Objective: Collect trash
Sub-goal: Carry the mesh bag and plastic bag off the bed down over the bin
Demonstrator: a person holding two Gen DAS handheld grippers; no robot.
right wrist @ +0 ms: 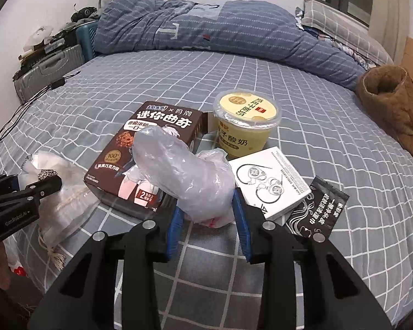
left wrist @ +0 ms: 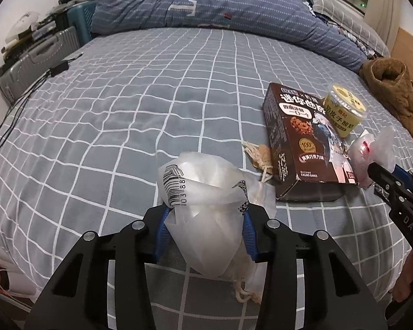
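My left gripper [left wrist: 205, 209] is shut on a translucent white plastic bag [left wrist: 203, 189] printed with a barcode, and a drawstring pouch [left wrist: 250, 283] hangs under it. In the right wrist view the left gripper [right wrist: 30, 181] is at the left with that white bag [right wrist: 49, 162]. My right gripper [right wrist: 208, 210] is shut on a crumpled clear plastic bag [right wrist: 179, 165], also seen with the right gripper [left wrist: 382, 169] at the right of the left wrist view. On the bed lie a brown cookie box [right wrist: 154, 126], a yellow yogurt cup [right wrist: 245, 121], a white earphone box [right wrist: 269, 181] and a black sachet [right wrist: 316, 209].
Everything sits on a grey checked bed sheet [left wrist: 124, 110]. A blue duvet [left wrist: 206, 5] is piled at the far end and a brown garment [right wrist: 393, 104] lies at the right. A grey suitcase [left wrist: 33, 60] stands off the left edge, with a black cable [left wrist: 22, 101] trailing over the sheet. A tan tag with string [left wrist: 261, 154] lies by the box.
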